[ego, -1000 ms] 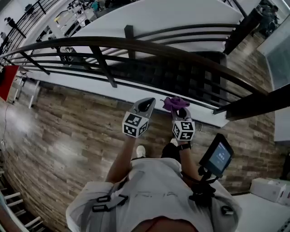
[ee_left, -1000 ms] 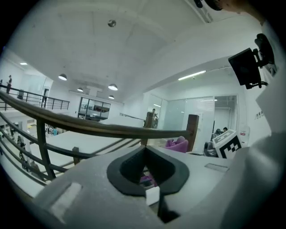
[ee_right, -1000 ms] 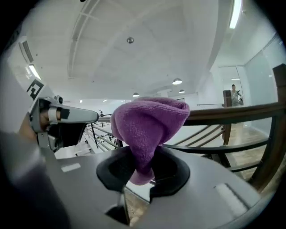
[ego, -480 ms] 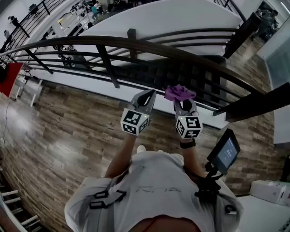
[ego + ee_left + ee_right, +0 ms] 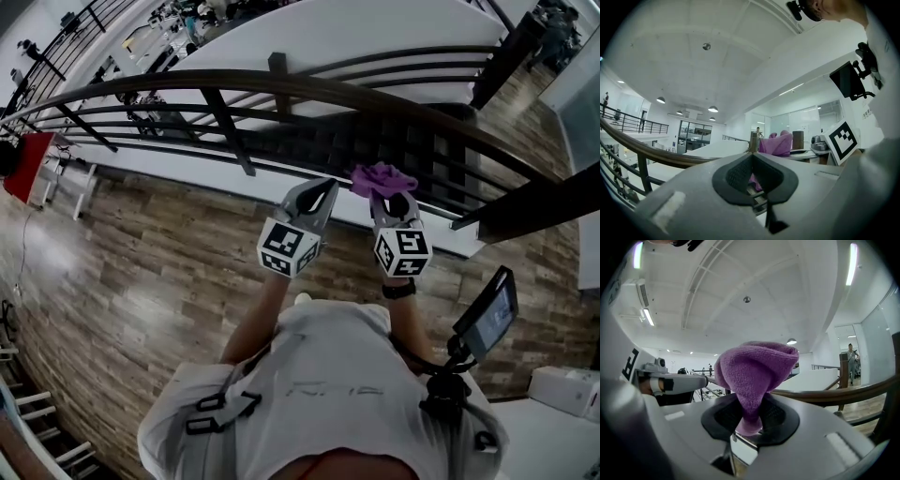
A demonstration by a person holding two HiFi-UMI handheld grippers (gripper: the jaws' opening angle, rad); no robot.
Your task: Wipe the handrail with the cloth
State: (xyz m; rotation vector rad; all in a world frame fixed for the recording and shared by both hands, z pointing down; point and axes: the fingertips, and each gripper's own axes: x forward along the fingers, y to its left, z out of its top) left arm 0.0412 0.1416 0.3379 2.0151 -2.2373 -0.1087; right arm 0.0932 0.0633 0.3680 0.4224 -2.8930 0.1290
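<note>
- The right tongs (image 5: pixel 750 414) are clamped narrow on a purple cloth (image 5: pixel 755 369); the lower end of the cloth is pinched between the pads and the rest bunches up above the tips in a loose bulb.
- In the head view the right tongs (image 5: pixel 388 200) point away from the person, with the cloth (image 5: pixel 382 177) at their far end.
- The left tongs (image 5: pixel 752 157) are closed tip to tip and hold nothing (the purple showing through the gap under the tips is the cloth beyond them).
- The left tongs (image 5: pixel 321 189) sit just beside the right pair, at about the same height, each with its marker cube nearest the person.
- The handrail (image 5: pixel 309 86), a dark brown curved bar on black posts, runs across in front of both tongs; the cloth is near it but on the person's side, and I see no contact between them.
- In the right gripper view the handrail (image 5: pixel 825 394) passes behind the cloth.
- Under the arms lies a wood-plank floor (image 5: pixel 141 272), and a small screen (image 5: pixel 489 315) hangs at the person's right side.
</note>
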